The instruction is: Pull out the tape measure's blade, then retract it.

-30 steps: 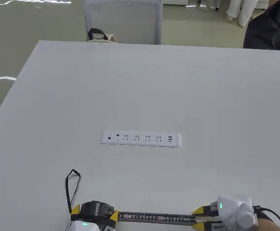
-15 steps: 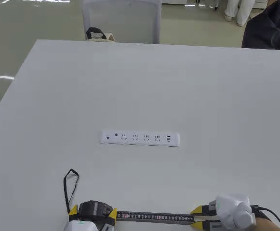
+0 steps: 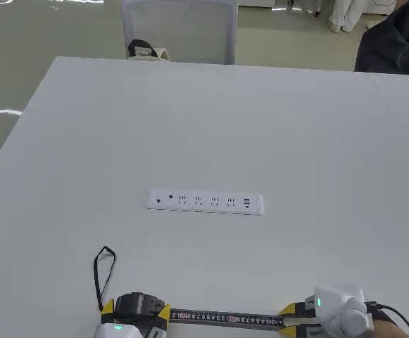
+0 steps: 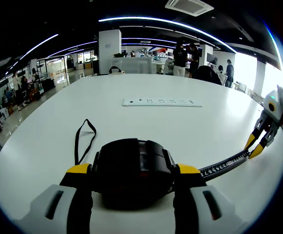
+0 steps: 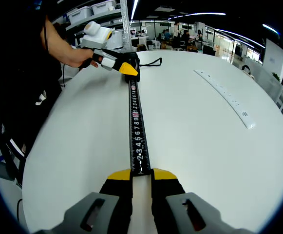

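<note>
head view: left claw grips the black tape measure at the near edge of the white surface, and right claw pinches the end of its blade. the blade lies stretched flat between them, apart from the power strip.

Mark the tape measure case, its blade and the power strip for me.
tape measure case [image 4: 134, 170]: left gripper view, middle of its black body.
blade [image 5: 137, 126]: right gripper view, numbered face, about midway along the pulled-out length.
power strip [image 3: 205, 202]: head view, centre of its socket face.
</note>
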The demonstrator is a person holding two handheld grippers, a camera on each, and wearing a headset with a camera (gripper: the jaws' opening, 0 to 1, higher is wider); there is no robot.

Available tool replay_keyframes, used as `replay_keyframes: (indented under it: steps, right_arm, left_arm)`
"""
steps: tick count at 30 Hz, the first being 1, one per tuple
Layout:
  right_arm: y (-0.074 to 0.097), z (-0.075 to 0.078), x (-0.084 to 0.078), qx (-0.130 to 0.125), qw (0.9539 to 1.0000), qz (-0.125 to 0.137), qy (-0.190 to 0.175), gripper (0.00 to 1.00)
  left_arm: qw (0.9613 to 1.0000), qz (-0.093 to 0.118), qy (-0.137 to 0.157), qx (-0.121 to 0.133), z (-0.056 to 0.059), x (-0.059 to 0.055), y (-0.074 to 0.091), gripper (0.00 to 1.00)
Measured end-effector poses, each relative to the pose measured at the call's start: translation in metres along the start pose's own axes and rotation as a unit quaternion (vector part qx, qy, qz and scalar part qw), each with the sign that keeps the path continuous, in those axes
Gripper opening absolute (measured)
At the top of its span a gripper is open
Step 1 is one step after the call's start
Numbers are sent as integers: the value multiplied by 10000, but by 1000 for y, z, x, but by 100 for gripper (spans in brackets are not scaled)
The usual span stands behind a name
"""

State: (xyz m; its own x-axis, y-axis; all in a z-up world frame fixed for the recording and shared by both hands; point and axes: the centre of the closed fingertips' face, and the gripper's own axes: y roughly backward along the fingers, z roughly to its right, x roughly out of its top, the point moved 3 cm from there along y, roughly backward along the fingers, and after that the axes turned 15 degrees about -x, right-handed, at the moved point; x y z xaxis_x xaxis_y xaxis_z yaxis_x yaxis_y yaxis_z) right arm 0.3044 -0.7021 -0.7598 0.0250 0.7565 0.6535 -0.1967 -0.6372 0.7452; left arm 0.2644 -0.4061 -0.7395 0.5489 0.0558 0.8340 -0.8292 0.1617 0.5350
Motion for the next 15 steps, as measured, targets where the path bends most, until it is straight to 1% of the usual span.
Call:
replay_keyframes:
  steps: [5,15]
  right_arm:
    - [-1,2,0,-42,10000,-28,47,12]
    - [-5,2,5,-45,10000,-30,67,12]
  left_arm:
    - [10000,16,8,-29,0,0,0,64]
    - [9999,34,54,-81,0,1,1,63]
